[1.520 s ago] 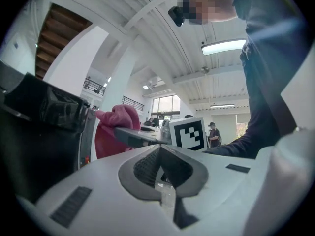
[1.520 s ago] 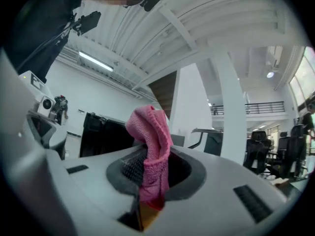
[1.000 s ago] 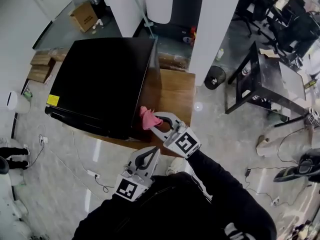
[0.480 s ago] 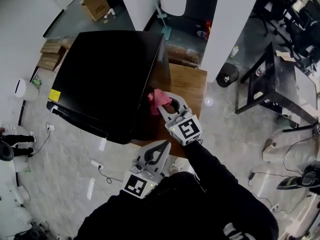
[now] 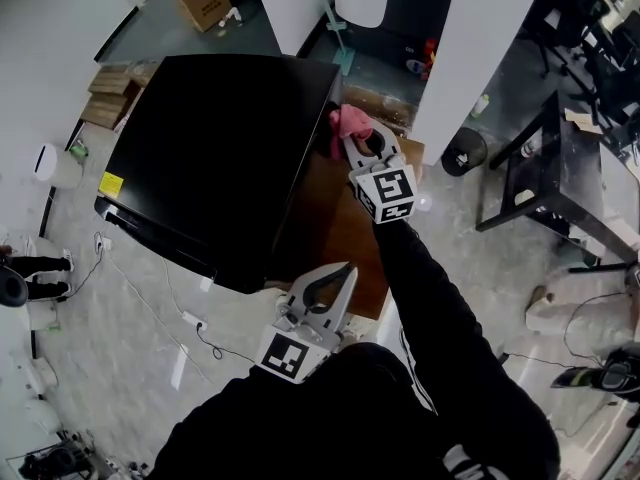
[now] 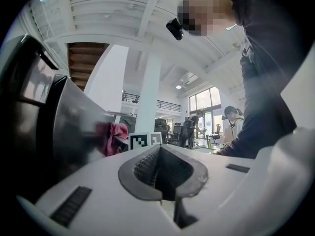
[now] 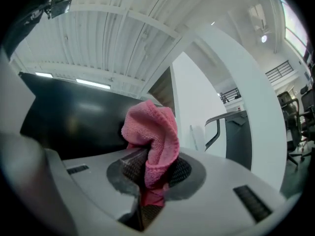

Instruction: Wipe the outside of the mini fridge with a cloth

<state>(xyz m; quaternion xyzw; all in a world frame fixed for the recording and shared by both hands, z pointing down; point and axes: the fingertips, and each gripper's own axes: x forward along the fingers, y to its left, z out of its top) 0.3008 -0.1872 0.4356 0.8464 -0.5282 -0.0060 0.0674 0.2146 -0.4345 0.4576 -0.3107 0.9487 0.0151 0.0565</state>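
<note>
The black mini fridge stands on a low wooden platform, seen from above in the head view. My right gripper is shut on a pink cloth, which presses against the fridge's right side near its far upper corner. In the right gripper view the pink cloth bunches out of the jaws against the glossy black fridge side. My left gripper hangs shut and empty near my body, away from the fridge. In the left gripper view the cloth shows far off on the fridge side.
White pillars stand close behind the fridge. A dark desk and a bin sit to the right. Cardboard boxes and wooden pallets lie at the far left. Cables run over the floor.
My right gripper has slid the pink cloth along the fridge's right side, from the near lower part up toward the far top corner. The left gripper has stayed low by my body.
</note>
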